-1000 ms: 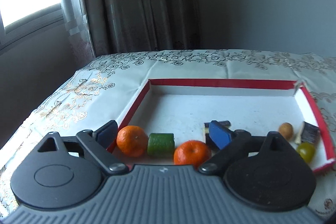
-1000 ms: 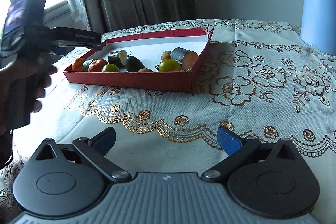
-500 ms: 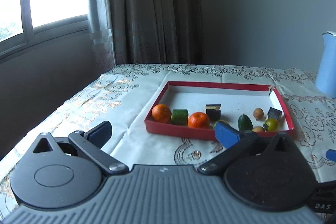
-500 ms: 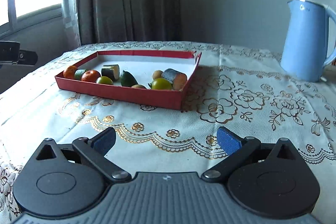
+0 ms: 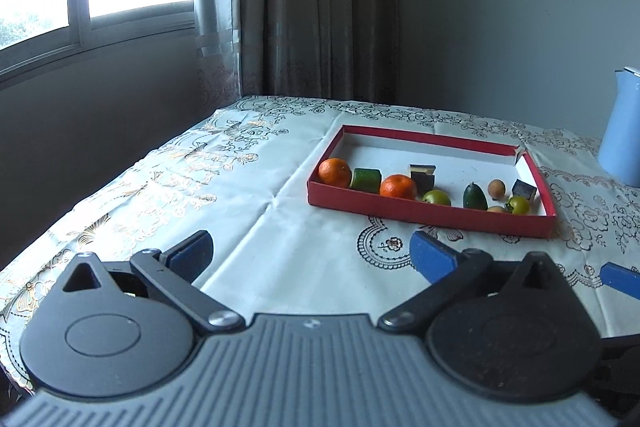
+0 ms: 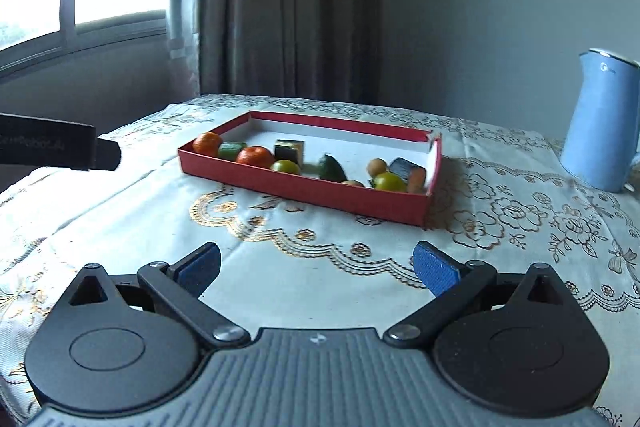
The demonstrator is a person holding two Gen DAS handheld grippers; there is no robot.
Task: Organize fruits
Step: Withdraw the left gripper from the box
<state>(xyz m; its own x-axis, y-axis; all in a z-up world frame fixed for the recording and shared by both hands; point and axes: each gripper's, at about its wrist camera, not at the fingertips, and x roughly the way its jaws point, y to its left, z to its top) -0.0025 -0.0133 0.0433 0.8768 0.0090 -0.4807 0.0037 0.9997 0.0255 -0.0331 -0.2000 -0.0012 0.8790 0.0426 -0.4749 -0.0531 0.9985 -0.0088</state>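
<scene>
A red box (image 5: 424, 215) (image 6: 304, 193) with a white floor sits on the tablecloth and holds several fruits. Along its near wall lie an orange (image 5: 334, 172) (image 6: 207, 142), a green block (image 5: 365, 179), a second orange (image 5: 398, 186) (image 6: 255, 155), a green-yellow fruit (image 5: 437, 197), a dark green fruit (image 5: 475, 196) (image 6: 331, 167) and small pieces at the right end. My left gripper (image 5: 310, 255) is open and empty, well short of the box. My right gripper (image 6: 316, 267) is open and empty, also short of the box.
A blue kettle (image 6: 600, 123) (image 5: 622, 131) stands at the right of the table. Curtains and a window are behind. The left gripper's body (image 6: 52, 147) juts in at the left of the right wrist view. The table edge (image 5: 100, 183) falls away on the left.
Both grippers have pulled back and up from the box. The left one was right over the oranges a second ago; the whole box now shows ahead of it.
</scene>
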